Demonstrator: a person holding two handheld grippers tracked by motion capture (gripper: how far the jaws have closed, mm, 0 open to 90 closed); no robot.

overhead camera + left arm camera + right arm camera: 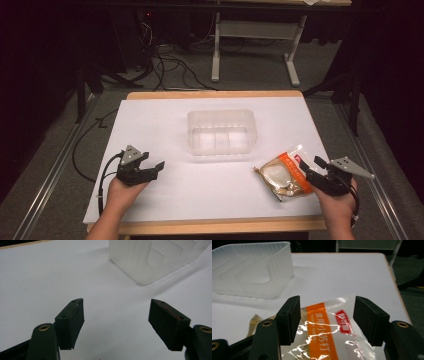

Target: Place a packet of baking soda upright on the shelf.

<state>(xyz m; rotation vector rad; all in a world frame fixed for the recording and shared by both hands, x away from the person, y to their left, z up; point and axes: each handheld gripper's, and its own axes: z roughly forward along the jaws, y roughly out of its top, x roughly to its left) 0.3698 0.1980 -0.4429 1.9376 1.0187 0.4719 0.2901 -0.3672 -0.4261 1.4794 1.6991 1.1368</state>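
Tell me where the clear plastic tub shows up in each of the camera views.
High view: the tub sits mid-table, between the two grippers and farther from the person.
Left gripper view: top right, beyond the open jaws.
Right gripper view: top left, beyond the snack packet that lies between the open jaws.
Shared landmark: the white table top under the tub.

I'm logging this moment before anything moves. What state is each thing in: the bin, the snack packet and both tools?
Clear plastic bin: upright on the table, open-topped, empty.
Snack packet: sealed, lying flat on the table right of the bin, outside it.
Left tool: open, jaws wide apart, holding nothing, pointing toward the bin.
Right tool: open, jaws straddling the packet's edge, not closed on it.
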